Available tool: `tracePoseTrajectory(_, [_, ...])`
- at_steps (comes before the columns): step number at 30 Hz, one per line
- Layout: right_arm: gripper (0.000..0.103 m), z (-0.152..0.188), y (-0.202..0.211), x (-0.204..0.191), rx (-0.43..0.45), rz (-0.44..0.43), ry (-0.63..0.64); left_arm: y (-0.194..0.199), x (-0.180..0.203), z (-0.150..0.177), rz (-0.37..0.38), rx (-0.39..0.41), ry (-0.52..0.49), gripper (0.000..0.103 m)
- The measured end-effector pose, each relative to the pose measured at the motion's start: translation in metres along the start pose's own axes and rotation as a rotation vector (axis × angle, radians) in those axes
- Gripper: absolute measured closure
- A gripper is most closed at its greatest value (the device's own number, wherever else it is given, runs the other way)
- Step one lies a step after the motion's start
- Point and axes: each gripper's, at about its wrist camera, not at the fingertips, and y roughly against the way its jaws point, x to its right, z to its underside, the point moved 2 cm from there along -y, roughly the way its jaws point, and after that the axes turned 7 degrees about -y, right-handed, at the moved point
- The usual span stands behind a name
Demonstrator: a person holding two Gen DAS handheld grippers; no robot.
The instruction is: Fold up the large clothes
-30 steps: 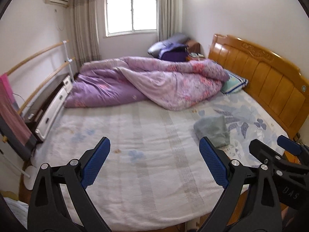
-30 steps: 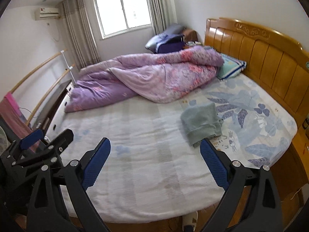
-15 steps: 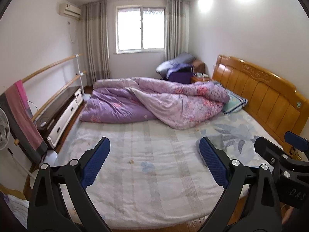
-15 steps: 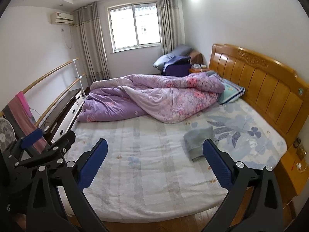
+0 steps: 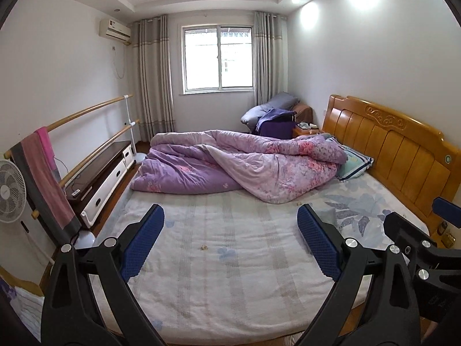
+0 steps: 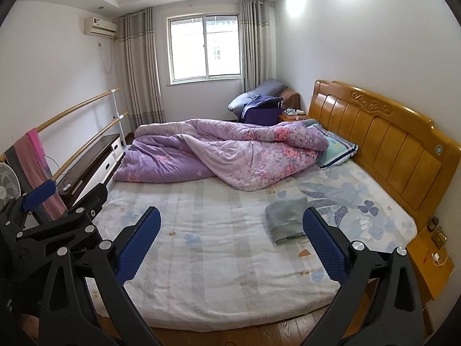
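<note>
We see the folded grey-green cloth garment (image 6: 285, 222) lying on the pale floral bed sheet (image 6: 219, 230), near the wooden headboard (image 6: 386, 144) and apart from the crumpled purple floral quilt (image 6: 224, 155). Both the left gripper (image 5: 230, 236) and right gripper (image 6: 232, 236) hover above the bed's near edge, jaws wide and holding nothing.

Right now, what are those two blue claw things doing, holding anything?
Left gripper: open, holding nothing, above the bed.
Right gripper: open, holding nothing; the folded grey garment lies on the bed, untouched.
</note>
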Motion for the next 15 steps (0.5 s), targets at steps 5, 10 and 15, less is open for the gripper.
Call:
tracePoseTrajectory(5, [0.008, -0.002, 0.004, 0.006, 0.021, 0.028, 0.017, 0.006, 0.004, 0.001, 0.013, 0.005, 0.000, 0.009])
tracePoseTrajectory(10, [0.008, -0.001, 0.010, 0.010, 0.023, 0.037, 0.014, 0.005, 0.008, 0.001, 0.033, -0.007, 0.006, 0.009])
tracePoseTrajectory(15, [0.008, 0.002, 0.010, 0.012, 0.012, 0.047, 0.012, 0.004, 0.013, 0.002, 0.023, -0.018, -0.009, 0.009])
